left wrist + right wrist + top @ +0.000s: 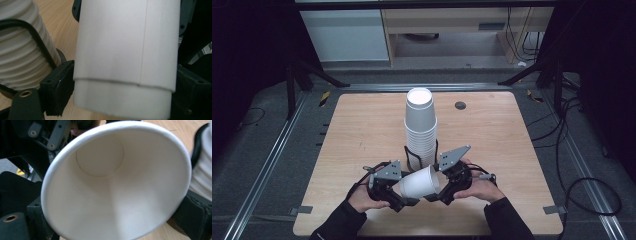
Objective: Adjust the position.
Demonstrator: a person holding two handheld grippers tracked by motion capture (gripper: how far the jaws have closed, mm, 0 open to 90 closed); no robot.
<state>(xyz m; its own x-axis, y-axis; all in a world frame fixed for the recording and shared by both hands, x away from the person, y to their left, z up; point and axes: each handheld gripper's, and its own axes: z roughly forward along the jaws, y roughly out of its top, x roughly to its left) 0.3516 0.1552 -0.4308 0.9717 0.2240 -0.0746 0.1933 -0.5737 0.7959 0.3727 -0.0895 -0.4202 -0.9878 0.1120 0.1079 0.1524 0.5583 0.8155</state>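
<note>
a single white paper cup [418, 183] is held on its side just above the near edge of the wooden table [362, 130], between the left gripper [404, 196] and the right gripper [438, 192], directly in front of the cup stack. in the high view the cup's base points toward the left gripper and its mouth toward the right gripper. in the left gripper view the cup's side wall [125, 50] sits between the two black jaws, base end toward the camera; the left pad [62, 87] stands at the cup wall's edge, but contact cannot be confirmed, and the other jaw is mostly hidden behind the cup. the left jaws are seen set wide around the cup; whether the cup is actually pressed by them cannot be told. in the right gripper view the open mouth and inner bottom [100, 155] of the cup face the camera, with the rim [47, 185] lying between the right jaws; the jaws are spread across the mouth and appear closed on the rim region, the cup being carried there. the tall stack of nested white paper cups [420, 127] stands upside down in a black wire holder [412, 157] mid-table, just behind the held cup, apart from it. a small dark round hole [460, 105] is seen in the tabletop to the right of the stack. both hands [362, 199] are seen at the bottom edge, gripping the tool bodies.
</note>
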